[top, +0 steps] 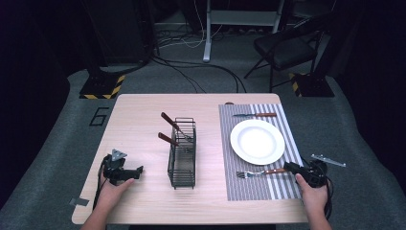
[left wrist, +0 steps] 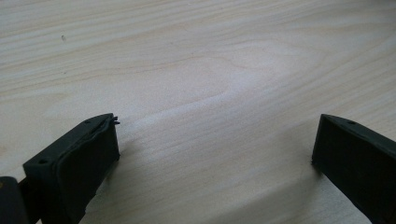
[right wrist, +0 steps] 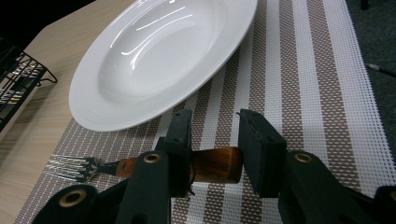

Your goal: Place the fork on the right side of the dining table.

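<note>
From above, I see the fork lying on the striped placemat near the table's front right corner, its long axis along the front edge, tines pointing left. In my left gripper view, the jaws stand wide apart over bare wood. In my right gripper view, the jaws flank the fork's wooden handle, beside the white plate; whether they press it I cannot tell.

A black "6" on the grey floor left of the table.

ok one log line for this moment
right gripper: around wooden-handled fork on striped placemat | left gripper: open, over bare table | white plate: empty
</note>
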The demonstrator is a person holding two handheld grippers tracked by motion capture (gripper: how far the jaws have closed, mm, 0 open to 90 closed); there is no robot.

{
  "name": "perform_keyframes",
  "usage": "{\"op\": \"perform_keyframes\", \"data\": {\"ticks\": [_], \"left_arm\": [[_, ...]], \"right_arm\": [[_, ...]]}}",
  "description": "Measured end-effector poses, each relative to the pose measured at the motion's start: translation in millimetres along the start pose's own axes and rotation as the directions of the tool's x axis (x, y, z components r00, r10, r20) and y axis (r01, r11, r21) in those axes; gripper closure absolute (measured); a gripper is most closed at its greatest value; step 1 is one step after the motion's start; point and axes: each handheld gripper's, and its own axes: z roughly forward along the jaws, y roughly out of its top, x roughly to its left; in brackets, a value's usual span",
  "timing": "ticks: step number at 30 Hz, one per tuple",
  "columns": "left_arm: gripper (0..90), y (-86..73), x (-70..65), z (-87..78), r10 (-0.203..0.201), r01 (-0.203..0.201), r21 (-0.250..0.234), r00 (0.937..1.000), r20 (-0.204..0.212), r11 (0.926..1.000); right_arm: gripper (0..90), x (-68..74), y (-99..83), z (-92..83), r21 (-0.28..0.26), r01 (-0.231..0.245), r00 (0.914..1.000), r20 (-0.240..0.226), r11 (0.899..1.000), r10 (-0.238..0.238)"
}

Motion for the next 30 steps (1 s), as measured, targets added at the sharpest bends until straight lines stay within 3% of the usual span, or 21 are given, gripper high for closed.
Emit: {"op": "perform_keyframes", "data": {"ticks": [6, 15, 22, 25, 29, 30], "left_arm": [[0.3, 0.0, 0.0, 0.0, 0.001, -0.001, 0.0, 1.0, 0.001, 1.0], [0.3, -0.1, -0.4, 0.2, -0.001, 0.001, -0.003, 1.0, 0.002, 1.0], [0.3, -0.1, -0.3, 0.3, 0.0, 0.0, -0.005, 1.0, 0.002, 1.0], [0.3, -0.1, -0.3, 0.3, 0.0, 0.0, -0.005, 1.0, 0.002, 1.0], [0.3, -0.1, -0.4, 0.2, -0.001, 0.001, -0.004, 1.0, 0.002, 1.0], [0.3, 0.0, -0.4, 0.3, -0.001, 0.001, -0.004, 1.0, 0.002, 1.0]], "right_arm": [[63.6, -2.6, 0.1, -1.4, -0.003, -0.01, 0.9998, 0.018, 1.0, 0.01], [61.1, 1.6, 2.4, -2.4, -0.008, 0.034, 0.9984, 0.045, 0.999, -0.034], [54.9, 19.4, 7.2, -6.4, -0.023, 0.123, 0.991, 0.057, 0.992, -0.122], [54.4, 26.6, 8.3, -5.9, -0.022, 0.14, 0.9892, 0.047, 0.99, -0.139], [53.9, 42.3, 10.3, -2.7, -0.01, 0.188, 0.9818, 0.03, 0.982, -0.188], [53.5, 50.7, 11.2, -1.1, -0.002, 0.216, 0.9761, 0.023, 0.976, -0.216]]}}
